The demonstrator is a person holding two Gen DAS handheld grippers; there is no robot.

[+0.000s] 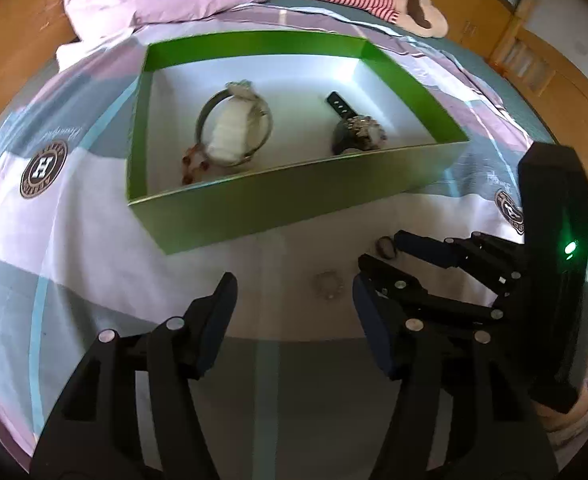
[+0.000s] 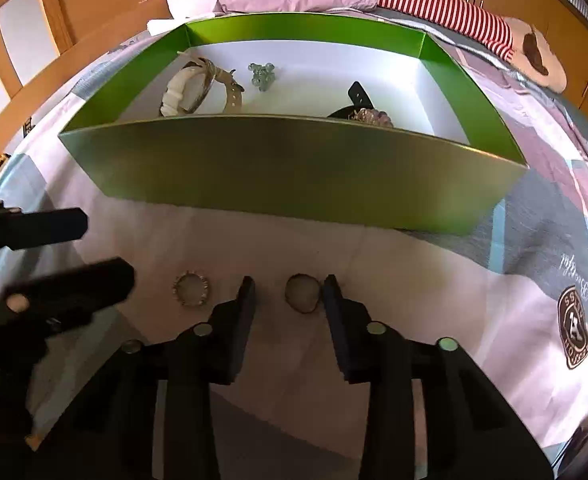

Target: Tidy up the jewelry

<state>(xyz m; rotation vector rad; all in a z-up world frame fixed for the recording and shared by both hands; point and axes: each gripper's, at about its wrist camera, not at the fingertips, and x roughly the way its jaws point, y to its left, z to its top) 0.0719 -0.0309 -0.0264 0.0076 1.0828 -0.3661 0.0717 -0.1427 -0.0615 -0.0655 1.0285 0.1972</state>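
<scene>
My left fingers parted above a beaded ring, right fingers open around a smooth round ring, glossy green box upper centre, soft bedsheet.

We see a box sitting on the bed. Inside it, a bangle lies on the left and a watch on the right. In front of the box, two rings lie side by side on the bed.
</scene>
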